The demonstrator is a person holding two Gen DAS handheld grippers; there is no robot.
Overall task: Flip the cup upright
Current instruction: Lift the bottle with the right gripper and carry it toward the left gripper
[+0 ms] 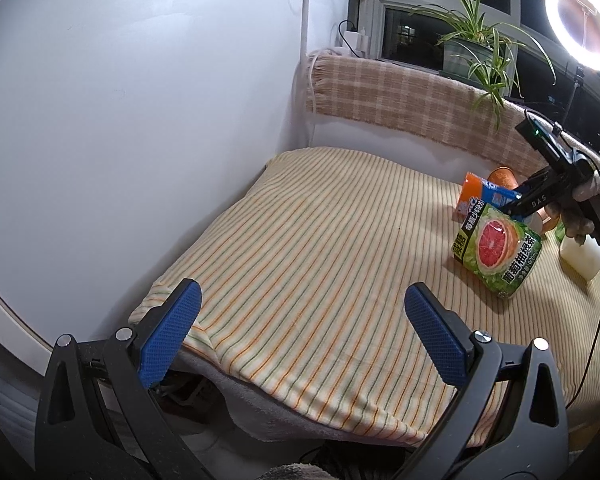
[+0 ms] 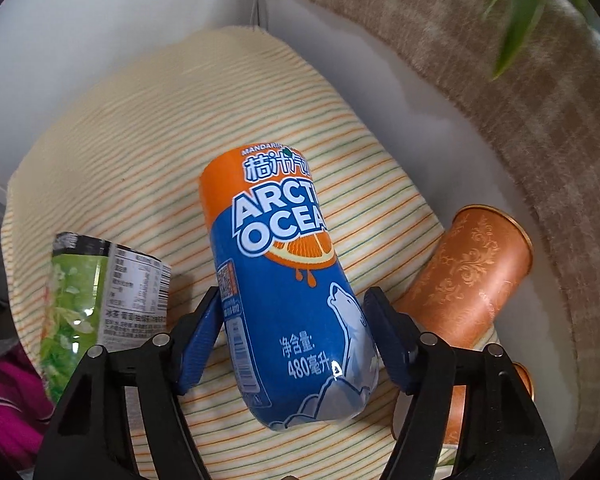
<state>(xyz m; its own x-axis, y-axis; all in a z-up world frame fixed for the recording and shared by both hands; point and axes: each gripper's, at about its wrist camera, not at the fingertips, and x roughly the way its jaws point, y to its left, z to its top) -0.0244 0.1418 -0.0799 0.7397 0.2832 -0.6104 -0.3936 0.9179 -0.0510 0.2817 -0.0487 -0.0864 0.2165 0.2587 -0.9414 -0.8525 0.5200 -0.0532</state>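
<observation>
- Blue pads of the right gripper [image 2: 294, 336] pinch the lower part of the orange and blue bottle [image 2: 284, 292], one pad on each side of it; both pads touch the label.
- This bottle is tilted above the striped cloth [image 2: 112, 160], with its orange end away from the camera.
- Just beside the right pad lies the copper cup [image 2: 468, 280] on its side, near the right edge of the cloth, its open mouth turned to the back wall.
- On the left of the bottle there is a green bottle [image 2: 80, 312], also lying down, close to the left pad but apart from it.
- From the left wrist view, the left gripper [image 1: 300, 332] has its fingers spread wide, with nothing between them, over the front edge of the cloth.
- It is well apart from the bottles and the cup [image 1: 502, 178], which are at the far right of the cloth.
- A white bottle [image 1: 582, 256] lies near the right edge, and a plant [image 1: 474, 46] stands on the window sill behind.
</observation>
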